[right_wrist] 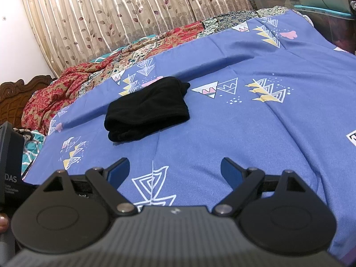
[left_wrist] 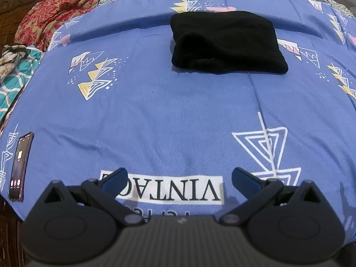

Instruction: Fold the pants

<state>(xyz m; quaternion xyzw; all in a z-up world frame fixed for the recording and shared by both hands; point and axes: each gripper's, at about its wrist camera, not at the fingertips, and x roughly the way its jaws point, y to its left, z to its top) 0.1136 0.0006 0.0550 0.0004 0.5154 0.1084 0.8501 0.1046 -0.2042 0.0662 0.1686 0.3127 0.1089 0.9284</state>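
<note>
Two grippers, left (left_wrist: 178, 173) and right (right_wrist: 174, 166), jaws spread, hover off pants (left_wrist: 227, 44).

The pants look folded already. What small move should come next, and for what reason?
Probably none on the cloth: keep the left gripper and right gripper open and back. The black pants lie as a compact folded bundle on the blue bedsheet, and neither gripper touches them.
</note>
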